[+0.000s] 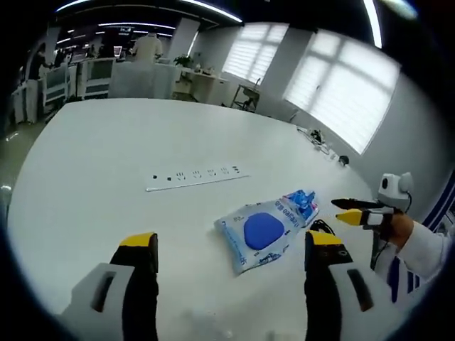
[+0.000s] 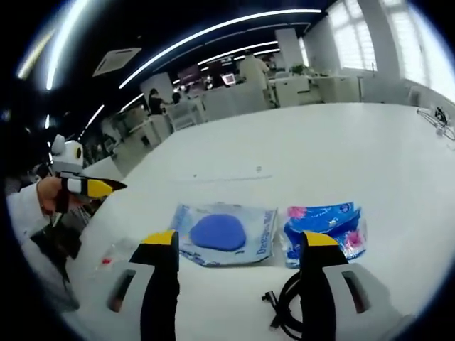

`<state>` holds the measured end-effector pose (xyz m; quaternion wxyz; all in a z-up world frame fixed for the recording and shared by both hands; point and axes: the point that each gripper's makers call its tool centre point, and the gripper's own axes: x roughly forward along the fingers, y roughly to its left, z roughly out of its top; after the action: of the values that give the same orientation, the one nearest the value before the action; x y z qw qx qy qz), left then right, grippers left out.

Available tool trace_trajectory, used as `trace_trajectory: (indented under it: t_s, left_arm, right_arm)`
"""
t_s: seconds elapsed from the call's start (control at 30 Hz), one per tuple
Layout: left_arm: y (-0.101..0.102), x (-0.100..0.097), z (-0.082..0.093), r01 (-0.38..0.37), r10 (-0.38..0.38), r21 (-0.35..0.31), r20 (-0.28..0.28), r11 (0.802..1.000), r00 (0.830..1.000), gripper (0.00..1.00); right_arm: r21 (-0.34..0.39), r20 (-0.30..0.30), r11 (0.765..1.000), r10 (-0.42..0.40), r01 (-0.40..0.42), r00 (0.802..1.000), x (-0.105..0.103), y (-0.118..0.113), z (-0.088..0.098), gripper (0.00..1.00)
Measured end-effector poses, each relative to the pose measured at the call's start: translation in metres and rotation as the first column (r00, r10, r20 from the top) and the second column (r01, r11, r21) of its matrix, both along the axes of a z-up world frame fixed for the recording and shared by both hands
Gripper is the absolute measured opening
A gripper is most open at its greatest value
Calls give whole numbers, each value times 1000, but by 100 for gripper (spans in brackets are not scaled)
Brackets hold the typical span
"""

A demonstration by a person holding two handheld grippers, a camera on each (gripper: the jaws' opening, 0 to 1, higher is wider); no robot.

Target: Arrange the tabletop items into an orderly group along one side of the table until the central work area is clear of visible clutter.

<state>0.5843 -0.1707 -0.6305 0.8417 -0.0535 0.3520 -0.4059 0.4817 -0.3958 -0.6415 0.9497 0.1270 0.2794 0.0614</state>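
A clear packet with a round blue pad (image 1: 261, 231) lies on the white table (image 1: 142, 135), and a smaller blue packet (image 1: 300, 202) sits right beside it. A coiled black cable (image 1: 321, 227) lies just past them. My left gripper (image 1: 231, 239) hovers open over the near table, its jaws empty. In the right gripper view the clear packet (image 2: 224, 233) and the blue packet (image 2: 325, 224) lie side by side just ahead of my open right gripper (image 2: 240, 238), with the black cable (image 2: 284, 312) under its right jaw. Each gripper appears side-on in the other's view: the right gripper (image 1: 355, 209) and the left gripper (image 2: 96, 187).
A white power strip (image 1: 195, 177) is set flat in the table's middle. A small clear wrapper with a red spot (image 2: 106, 259) lies near the table edge. Loose cables (image 1: 323, 145) sit at the far window-side edge. Desks and people stand beyond the table.
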Motion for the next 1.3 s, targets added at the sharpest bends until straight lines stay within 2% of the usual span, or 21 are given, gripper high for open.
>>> trace_trajectory:
  t_s: [0.1, 0.27, 0.7, 1.13, 1.3]
  left_arm:
    - [8, -6, 5, -5, 5, -10, 0, 1000, 1000, 88]
    - [22, -16, 18, -21, 21, -27, 10, 999, 1000, 89]
    - [57, -44, 48, -41, 43, -59, 40, 997, 998, 95]
    - [86, -78, 63, -50, 54, -79, 48, 996, 997, 95]
    - [101, -93, 68, -64, 68, -87, 49, 994, 996, 95]
  right_arm:
    - [16, 4, 1000, 15, -15, 1000, -5, 6, 5, 68]
    - [0, 7, 998, 56, -56, 998, -12, 18, 12, 70]
    - [-8, 24, 993, 115, -115, 993, -27, 35, 29, 80]
    - [4, 31, 983, 182, -182, 983, -38, 66, 48, 83]
    - [20, 38, 976, 218, -219, 975, -40, 87, 55, 82]
